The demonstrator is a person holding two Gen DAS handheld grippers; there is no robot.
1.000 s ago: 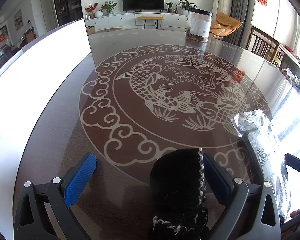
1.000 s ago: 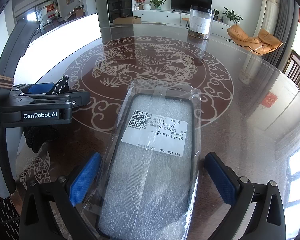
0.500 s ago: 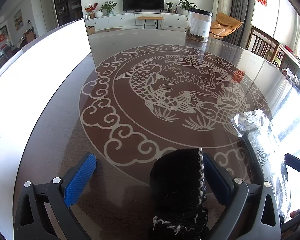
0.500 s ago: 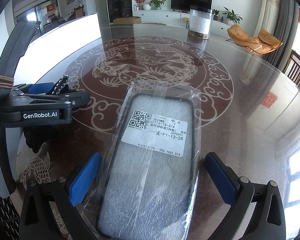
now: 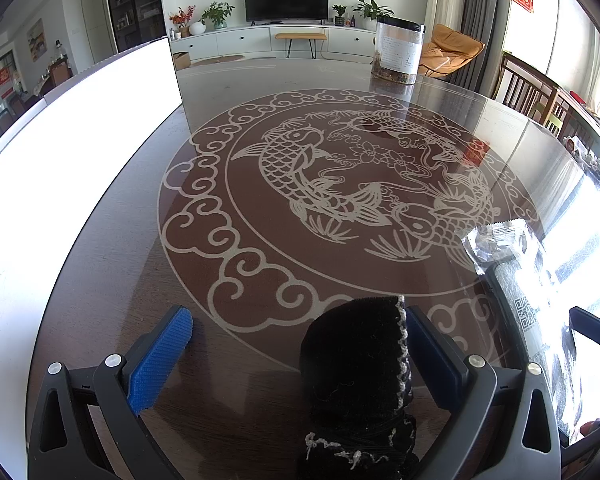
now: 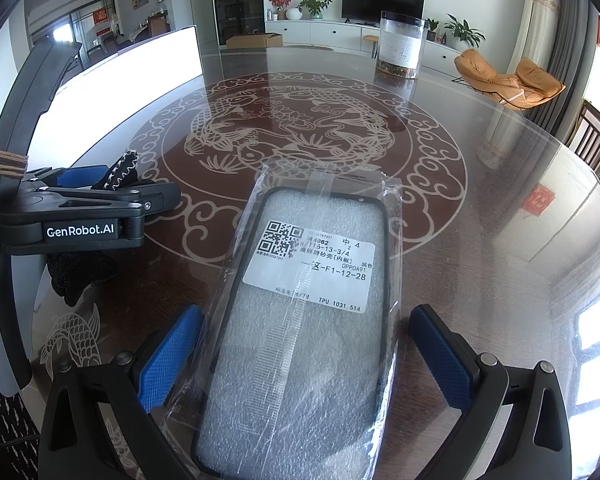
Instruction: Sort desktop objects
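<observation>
Left gripper [image 5: 298, 344] spread wide above the dark glass table [image 5: 260, 240], blue pads well apart; black knitted pouch [image 5: 356, 380] with pale stitched edging lying between the fingers, pressed up against the right-hand pad [image 5: 428, 348] and far from the left-hand one, so not pinched. Right gripper [image 6: 306, 356] likewise splayed, straddling a phone case in a clear plastic bag [image 6: 312, 312] that lies flat on the glass straight ahead along the fingers, white QR label facing up; neither pad [image 6: 168, 356] seen touching the bag, a gap showing on each side. From the right wrist view, left gripper's body off to the left, marked GenRobot.AI, with the pouch poking out ahead of and below it. From the left wrist view, the bagged case off to the right, its crinkled end nearest the koi pattern [image 5: 340, 184] etched in the tabletop. Far ahead of both grippers, a clear jar with a black lid [image 5: 398, 50] standing upright near the table's far edge. Bright white panel [image 5: 80, 140] running along the left side
</observation>
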